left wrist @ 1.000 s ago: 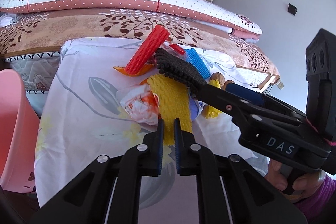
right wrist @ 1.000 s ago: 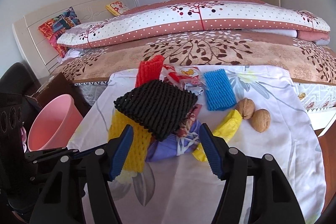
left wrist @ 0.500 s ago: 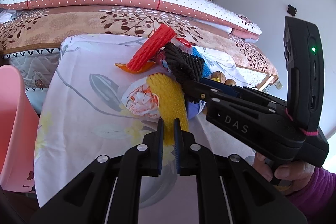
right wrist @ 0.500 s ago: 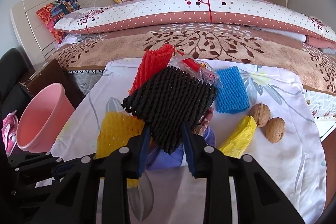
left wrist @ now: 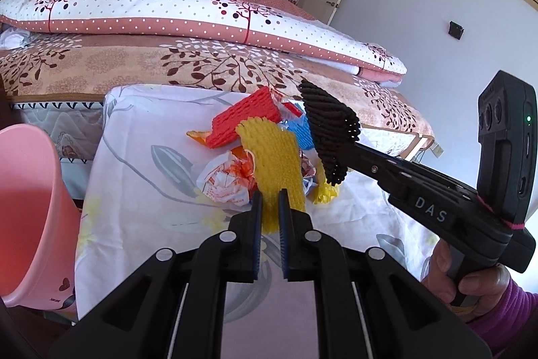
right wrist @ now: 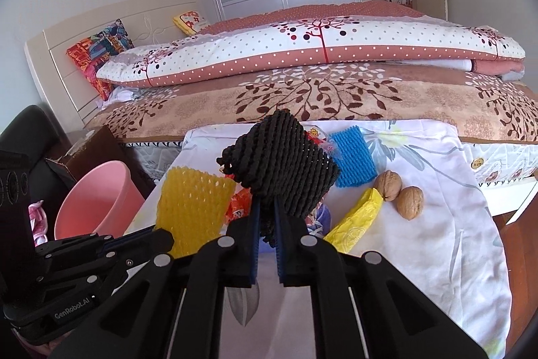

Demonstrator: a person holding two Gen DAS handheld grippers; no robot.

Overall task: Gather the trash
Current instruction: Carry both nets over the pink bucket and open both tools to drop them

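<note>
Closest in, the left tongs [left wrist: 269, 211] are pinched narrow on the lower edge of a yellow foam net [left wrist: 274, 164], holding it up off the cloth. Beside them the right tongs [right wrist: 265, 217] are clamped on a black foam net [right wrist: 282, 170], lifted clear of the pile. Below, on the bench [right wrist: 420, 258] with its flowered sheet, lie a crumpled orange-and-white wrapper [left wrist: 228, 174], a yellow bag [right wrist: 356, 221] and two walnuts [right wrist: 400, 194]. A pink bin [right wrist: 97, 194] stands off the bench's left edge. Farther back rest a red foam net [left wrist: 245, 116] and a blue foam net [right wrist: 351, 157], then the bed [right wrist: 336, 96].
</note>
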